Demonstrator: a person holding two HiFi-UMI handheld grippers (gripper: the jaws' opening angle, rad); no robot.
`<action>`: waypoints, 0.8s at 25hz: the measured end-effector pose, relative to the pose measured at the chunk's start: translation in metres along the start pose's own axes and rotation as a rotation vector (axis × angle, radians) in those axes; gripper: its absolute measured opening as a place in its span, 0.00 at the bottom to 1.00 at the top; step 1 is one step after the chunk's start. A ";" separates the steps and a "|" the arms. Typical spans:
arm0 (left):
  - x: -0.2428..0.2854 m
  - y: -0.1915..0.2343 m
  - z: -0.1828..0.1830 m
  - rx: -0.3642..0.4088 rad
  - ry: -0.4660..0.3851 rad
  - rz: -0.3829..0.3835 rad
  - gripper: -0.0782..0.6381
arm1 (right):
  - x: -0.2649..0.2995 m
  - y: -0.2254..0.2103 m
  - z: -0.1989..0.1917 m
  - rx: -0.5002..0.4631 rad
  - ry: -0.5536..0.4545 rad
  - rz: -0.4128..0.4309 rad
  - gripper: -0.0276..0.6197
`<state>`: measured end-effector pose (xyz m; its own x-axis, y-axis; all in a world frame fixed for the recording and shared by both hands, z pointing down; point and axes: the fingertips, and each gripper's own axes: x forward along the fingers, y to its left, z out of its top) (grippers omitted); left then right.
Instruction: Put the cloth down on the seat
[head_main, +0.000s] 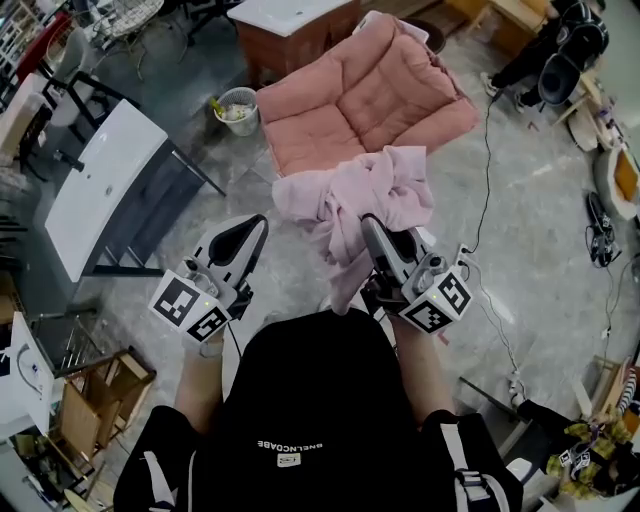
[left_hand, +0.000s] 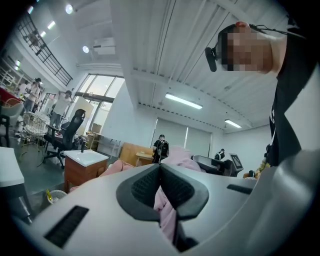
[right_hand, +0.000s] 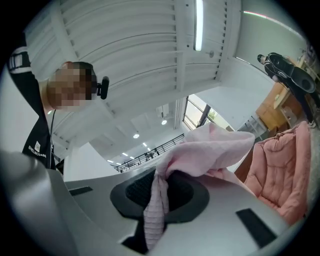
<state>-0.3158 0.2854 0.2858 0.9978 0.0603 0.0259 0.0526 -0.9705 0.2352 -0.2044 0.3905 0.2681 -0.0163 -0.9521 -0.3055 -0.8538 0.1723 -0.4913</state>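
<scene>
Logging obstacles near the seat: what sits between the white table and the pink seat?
A small pale bin with litter in it stands there; the head view shows it.

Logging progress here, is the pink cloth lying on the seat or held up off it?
Held up: the cloth hangs bunched, pinched in the right gripper and the left gripper, not resting on the seat.

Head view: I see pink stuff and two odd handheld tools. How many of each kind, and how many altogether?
pink cloth: 1
pink seat: 1
grippers: 2 (left gripper and right gripper, each shut on the pink cloth)
Total: 4
</scene>
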 end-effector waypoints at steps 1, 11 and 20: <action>0.007 -0.003 -0.002 0.010 0.007 0.003 0.13 | -0.005 -0.004 0.004 0.002 -0.005 0.002 0.15; 0.057 -0.007 -0.016 0.023 0.055 0.015 0.13 | -0.040 -0.063 0.033 0.017 -0.049 -0.066 0.15; 0.105 0.023 -0.020 0.003 0.074 -0.056 0.13 | -0.043 -0.105 0.053 -0.011 -0.097 -0.164 0.15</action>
<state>-0.2105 0.2744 0.3133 0.9877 0.1315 0.0843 0.1085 -0.9658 0.2354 -0.0863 0.4266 0.2895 0.1735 -0.9383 -0.2991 -0.8464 0.0132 -0.5323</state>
